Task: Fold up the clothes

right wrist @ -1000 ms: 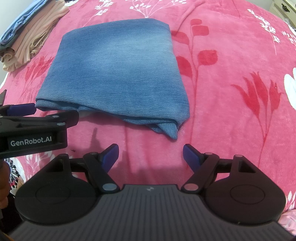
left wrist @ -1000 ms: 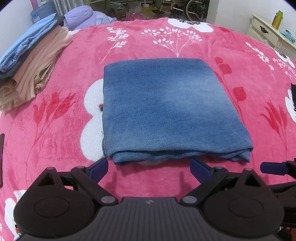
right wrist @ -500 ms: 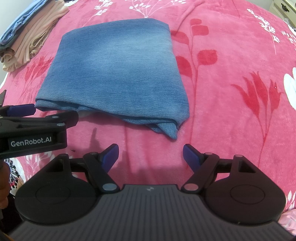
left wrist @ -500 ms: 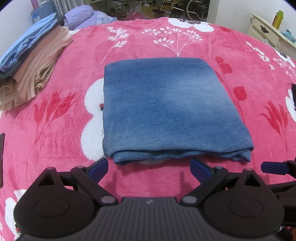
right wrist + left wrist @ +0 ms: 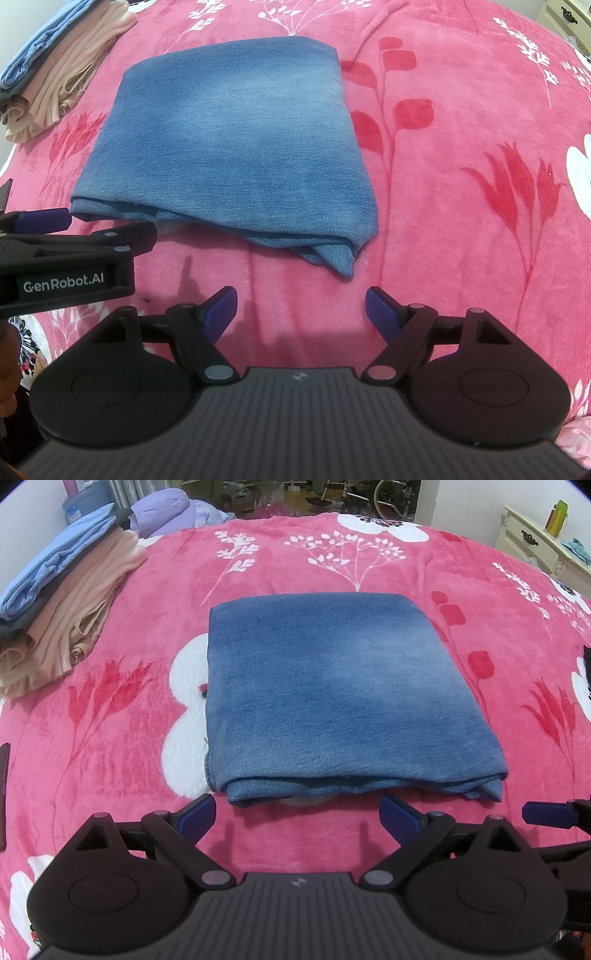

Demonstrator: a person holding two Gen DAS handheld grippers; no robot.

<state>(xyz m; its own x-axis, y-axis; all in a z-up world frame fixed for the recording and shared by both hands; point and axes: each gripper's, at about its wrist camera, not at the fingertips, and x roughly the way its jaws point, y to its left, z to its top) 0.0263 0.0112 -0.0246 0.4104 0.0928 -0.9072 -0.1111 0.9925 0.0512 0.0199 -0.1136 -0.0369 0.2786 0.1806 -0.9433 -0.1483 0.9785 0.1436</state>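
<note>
**A:** Pink floral fleece blanket (image 5: 369, 565) covers the bed. Folded denim garment (image 5: 332, 686) lies flat mid-bed, layered open edge facing both grippers.

**B:** Position vs tools?

**A:** Left gripper (image 5: 297, 812) sits just short of that near edge, roughly centred on it. Left fingertip (image 5: 197, 812) is just below the garment's near-left corner, the right one just under the hem; contact not evident. Right gripper (image 5: 301, 308) is apart from the cloth, below the loose corner (image 5: 338, 260) that sticks out at the near-right.

**B:** Jaws?

**A:** Both spread wide, nothing between them, holding nothing. In the right wrist view, the left gripper (image 5: 44, 219) enters from the left side, its blue tip just beside the garment's near-left corner.

**B:** Anything else on the bed?

**A:** Stack of folded clothes (image 5: 62, 602) at far left, beige ribbed pieces under a light blue one, well apart from the denim. White dresser (image 5: 535, 550) at far right.

**B:** Change vs half a second and a second ago?

**A:** None visible. Garment, both grippers and jaw spread match the earlier frames.
</note>
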